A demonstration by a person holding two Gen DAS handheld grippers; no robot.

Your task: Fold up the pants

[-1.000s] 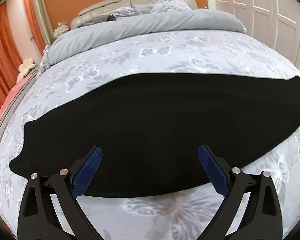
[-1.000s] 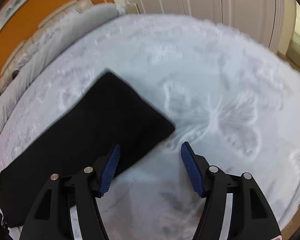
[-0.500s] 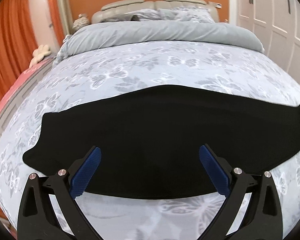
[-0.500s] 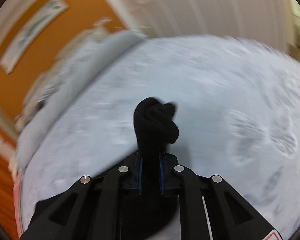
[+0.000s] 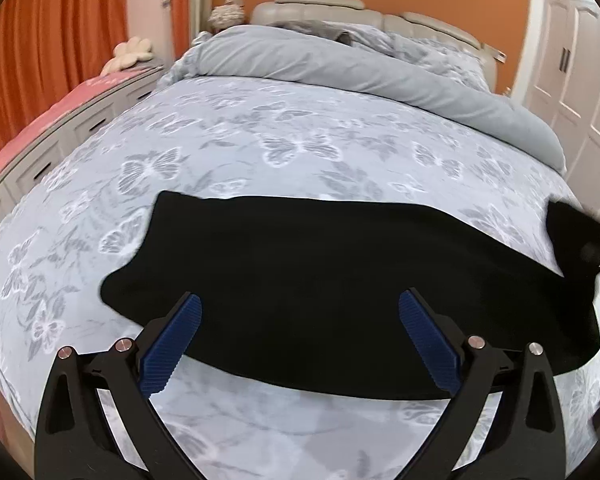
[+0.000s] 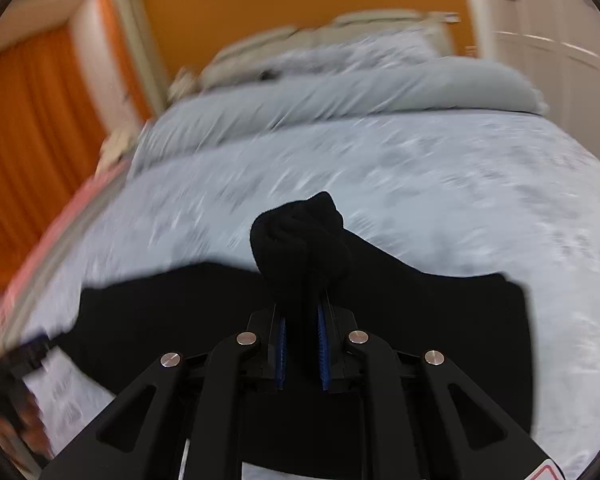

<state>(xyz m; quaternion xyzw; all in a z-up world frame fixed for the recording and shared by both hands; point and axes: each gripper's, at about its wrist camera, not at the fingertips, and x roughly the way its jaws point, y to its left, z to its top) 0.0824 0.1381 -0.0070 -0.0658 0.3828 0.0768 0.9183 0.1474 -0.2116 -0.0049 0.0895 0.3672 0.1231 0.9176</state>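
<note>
Black pants [image 5: 340,280] lie flat across the butterfly-print bedspread [image 5: 260,152], long side running left to right. My left gripper [image 5: 300,340] is open and empty, hovering over the pants' near edge. My right gripper [image 6: 302,340] is shut on a bunched end of the pants [image 6: 300,240] and holds it lifted above the rest of the cloth. That raised end shows at the right edge of the left wrist view [image 5: 572,236]. The right wrist view is motion-blurred.
A folded grey duvet [image 5: 360,68] and pillows lie at the head of the bed by the padded headboard [image 5: 364,12]. Orange curtains [image 5: 52,48] and a pink-topped drawer unit [image 5: 40,136] stand on the left. White wardrobe doors [image 5: 572,68] are on the right.
My right gripper shut on the pants' end and lifted it, swinging toward the middle of the bed. My left gripper stayed open and its view shifted so the pants sit further right.
</note>
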